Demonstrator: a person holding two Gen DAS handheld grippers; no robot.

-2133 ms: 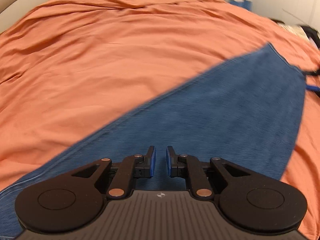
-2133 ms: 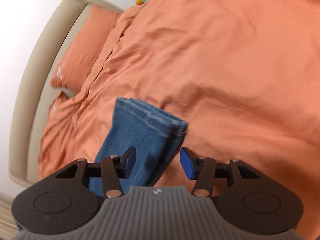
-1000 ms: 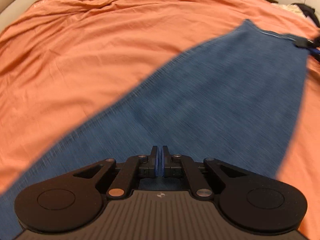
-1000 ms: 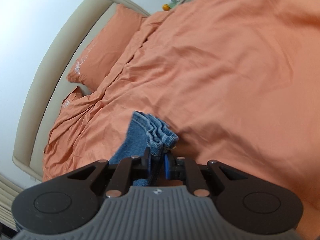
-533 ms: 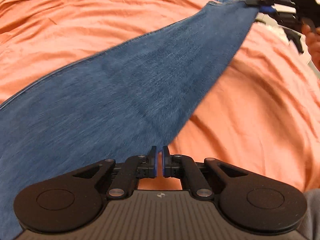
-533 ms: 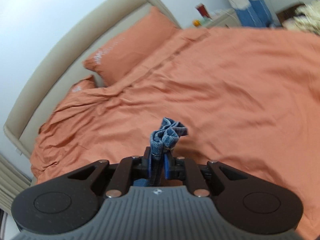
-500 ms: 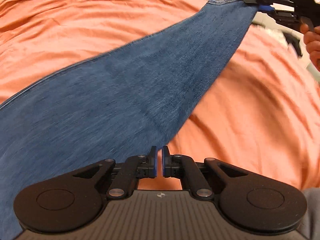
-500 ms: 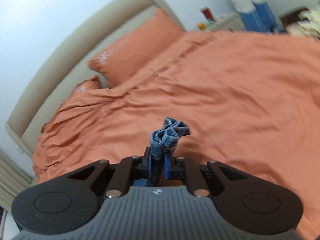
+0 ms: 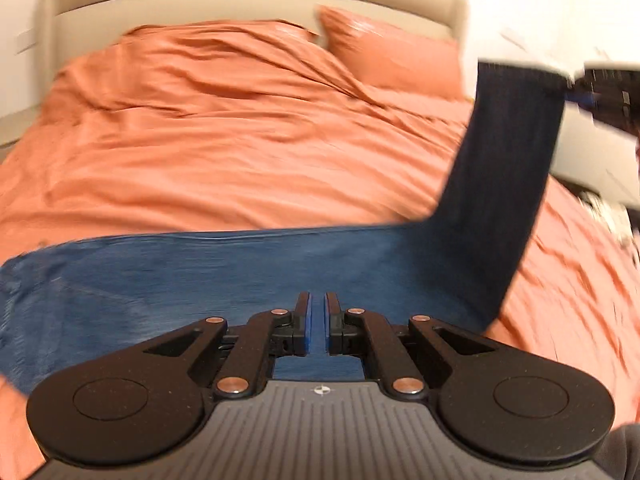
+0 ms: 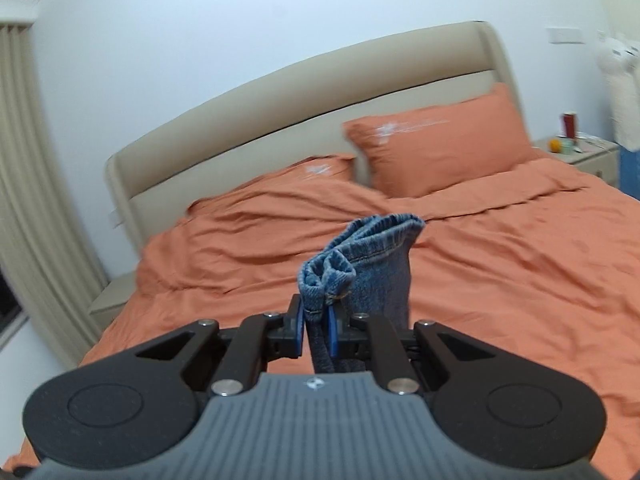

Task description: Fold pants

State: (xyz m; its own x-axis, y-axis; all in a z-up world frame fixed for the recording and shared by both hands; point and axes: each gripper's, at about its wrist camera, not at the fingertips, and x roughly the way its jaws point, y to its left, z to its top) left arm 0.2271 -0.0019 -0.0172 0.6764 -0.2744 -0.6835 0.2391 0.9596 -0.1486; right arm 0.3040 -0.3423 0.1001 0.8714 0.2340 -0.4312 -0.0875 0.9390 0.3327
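Blue denim pants (image 9: 248,276) across lower frame on orange bed (image 9: 224,152), leg end raised at upper right, right tongs (image 10: 316,326) clamped on bunched hem, left tongs (image 9: 317,322) nearly closed, whether gripping fabric unclear.

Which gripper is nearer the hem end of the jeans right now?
Right. The right gripper is clamped on the jeans just below the bunched hem. The left gripper is shut on the denim farther along the leg, a long stretch of fabric away from that end.
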